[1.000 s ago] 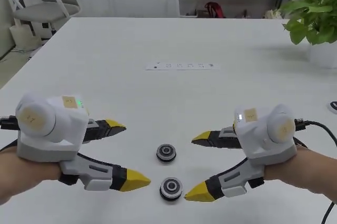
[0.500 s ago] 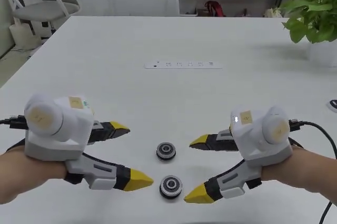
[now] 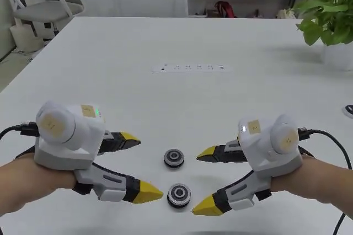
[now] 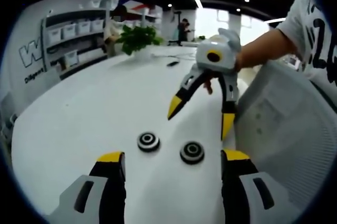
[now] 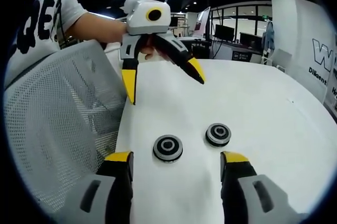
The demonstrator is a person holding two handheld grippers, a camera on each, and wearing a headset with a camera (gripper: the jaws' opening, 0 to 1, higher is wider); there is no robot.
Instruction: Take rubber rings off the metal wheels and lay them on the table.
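Two small metal wheels with black rubber rings lie flat on the white table (image 3: 165, 102): a far wheel (image 3: 174, 158) and a near wheel (image 3: 179, 195). My left gripper (image 3: 144, 166) stands open just left of them, and my right gripper (image 3: 201, 181) stands open just right of them; neither touches a wheel. In the left gripper view the far wheel (image 4: 148, 141) and near wheel (image 4: 192, 152) sit just ahead of my open left gripper (image 4: 172, 156), with the right gripper (image 4: 200, 119) beyond. In the right gripper view both wheels (image 5: 168, 148) (image 5: 218, 134) lie ahead of my open right gripper (image 5: 177, 156), facing the left gripper (image 5: 163, 79).
A white power strip (image 3: 192, 68) lies flat mid-table beyond the wheels. A potted plant (image 3: 331, 9) stands at the far right, with a dark cable end (image 3: 348, 111) at the right edge. Office chairs (image 3: 44, 0) stand past the far side. A mesh chair back (image 5: 58, 113) is close behind.
Both grippers have crept a little inward toward the wheels, the left one rightward and the right one leftward. The wheels have not moved and the jaws stay open.
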